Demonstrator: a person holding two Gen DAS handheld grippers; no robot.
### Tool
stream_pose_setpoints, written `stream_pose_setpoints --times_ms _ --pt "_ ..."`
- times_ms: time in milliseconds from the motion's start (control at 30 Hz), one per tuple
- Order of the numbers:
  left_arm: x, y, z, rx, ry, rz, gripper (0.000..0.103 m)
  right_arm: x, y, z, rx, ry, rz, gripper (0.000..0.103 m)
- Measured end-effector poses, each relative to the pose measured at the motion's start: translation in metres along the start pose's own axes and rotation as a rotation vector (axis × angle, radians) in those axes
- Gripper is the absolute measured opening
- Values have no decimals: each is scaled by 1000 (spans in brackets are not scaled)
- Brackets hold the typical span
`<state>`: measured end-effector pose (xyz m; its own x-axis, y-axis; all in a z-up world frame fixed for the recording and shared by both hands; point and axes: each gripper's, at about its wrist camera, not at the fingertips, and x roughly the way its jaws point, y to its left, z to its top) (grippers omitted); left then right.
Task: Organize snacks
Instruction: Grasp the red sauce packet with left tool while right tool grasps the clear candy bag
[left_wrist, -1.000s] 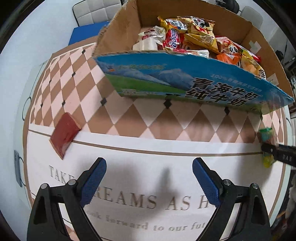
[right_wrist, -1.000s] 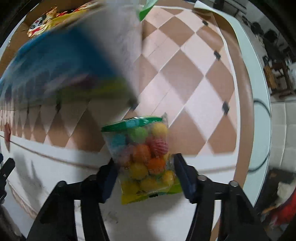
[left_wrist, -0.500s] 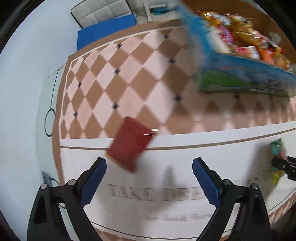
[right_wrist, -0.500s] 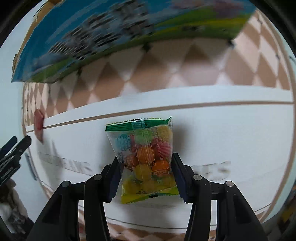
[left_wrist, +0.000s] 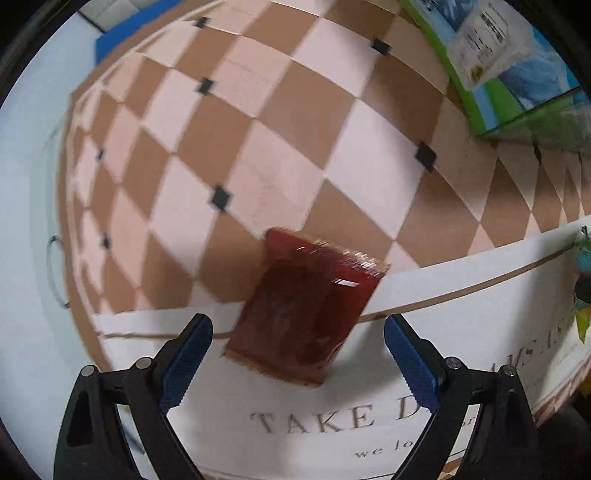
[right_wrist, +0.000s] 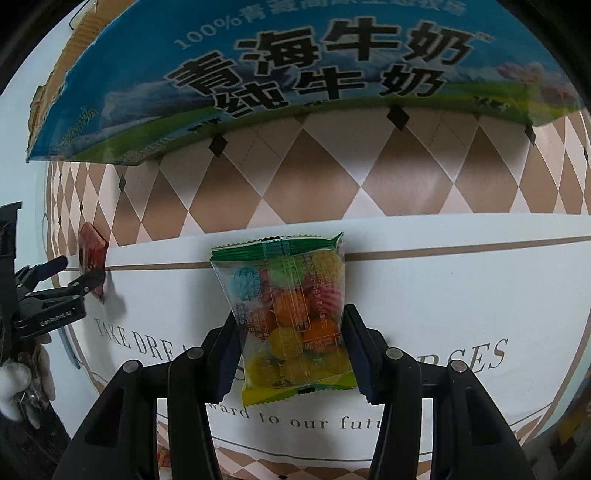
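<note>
A dark red snack packet (left_wrist: 306, 306) lies flat on the tablecloth, just ahead of and between the fingers of my open left gripper (left_wrist: 297, 350). It also shows small in the right wrist view (right_wrist: 92, 254), with the left gripper (right_wrist: 74, 275) at it. My right gripper (right_wrist: 290, 354) is shut on a clear bag of coloured candy balls (right_wrist: 288, 317) with a green top edge, held above the cloth. The blue and green cardboard snack box (right_wrist: 295, 62) stands behind it; its corner shows in the left wrist view (left_wrist: 517, 66).
The table has a brown and pink diamond-patterned cloth (left_wrist: 258, 129) with a white lettered border (right_wrist: 461, 295). The table edge runs along the left, with pale floor beyond (left_wrist: 26, 221). A blue object (left_wrist: 125, 27) lies at the far edge.
My left gripper has swung left and closed in on the red packet, which now lies between its open fingers. My right gripper, still holding the candy bag, has turned to face the box.
</note>
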<state>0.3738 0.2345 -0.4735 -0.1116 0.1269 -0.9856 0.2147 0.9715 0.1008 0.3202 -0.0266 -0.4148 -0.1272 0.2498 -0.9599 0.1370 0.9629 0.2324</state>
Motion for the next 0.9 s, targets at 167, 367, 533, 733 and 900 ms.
stream_pose_setpoints --times_ms 167,367,533,733,900 --pt "-2 0 -5 -77 -14 -96 62 1 -6 3 7 4 -6 54" --pt "5 -11 -36 -271 49 -165 62 -1 -20 0 12 8 -28 54" --pt "5 -50 -75 -381 73 -225 62 1 -34 -21 2 29 -54 54" --pt "9 -97 -99 -355 72 -188 62 10 -59 -44 0 80 -93 54" --pt "5 -121 -101 -311 47 -134 64 15 -64 -49 8 100 -97 58"
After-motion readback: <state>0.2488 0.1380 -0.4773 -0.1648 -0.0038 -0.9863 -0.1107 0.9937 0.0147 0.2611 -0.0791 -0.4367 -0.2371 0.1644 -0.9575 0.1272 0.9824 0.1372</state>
